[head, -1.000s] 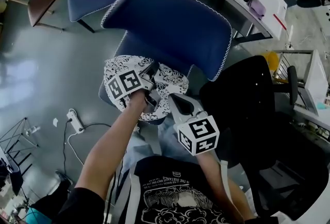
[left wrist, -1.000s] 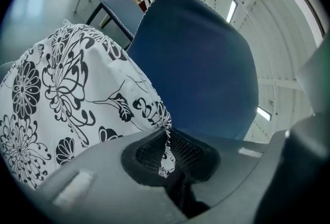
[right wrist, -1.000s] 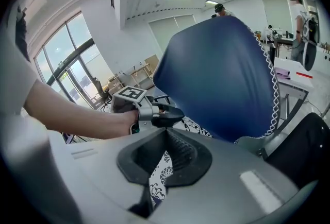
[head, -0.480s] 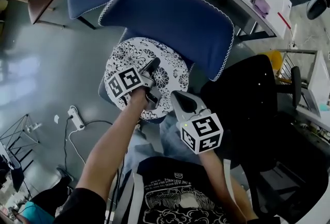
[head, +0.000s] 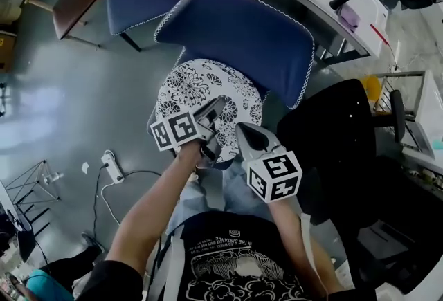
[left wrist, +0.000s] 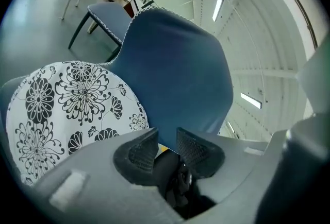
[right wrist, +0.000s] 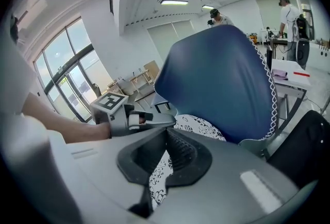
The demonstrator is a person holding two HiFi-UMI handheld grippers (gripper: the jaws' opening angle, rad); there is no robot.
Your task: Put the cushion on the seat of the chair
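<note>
1. The round flowered cushion (head: 201, 95) lies flat on the seat of the blue chair (head: 239, 33), with its far edge up against the backrest (left wrist: 175, 63). From that we judge the placing to be done.
2. The left gripper (head: 217, 106) has just been opening its jaws. They stand wide apart with nothing between them (only the chair's back shows through the gap).
3. The right gripper (head: 245, 132) has its jaw tips together and holds nothing.
4. The relation that matters is that the cushion sits ahead of and below both tools. Being round, it has no long axis to line up. The left gripper hangs over its near edge and is the nearer of the two; the right is just beside the near right rim. We judge that any nudge to centre the cushion would fall to the left one.
5. Only the head view gives the cushion's whole outline on the seat. Only the right gripper view shows the left gripper from the side, seemingly clear of the fabric. Only the left gripper view shows that gripper's open pads (left wrist: 193, 148).
</note>
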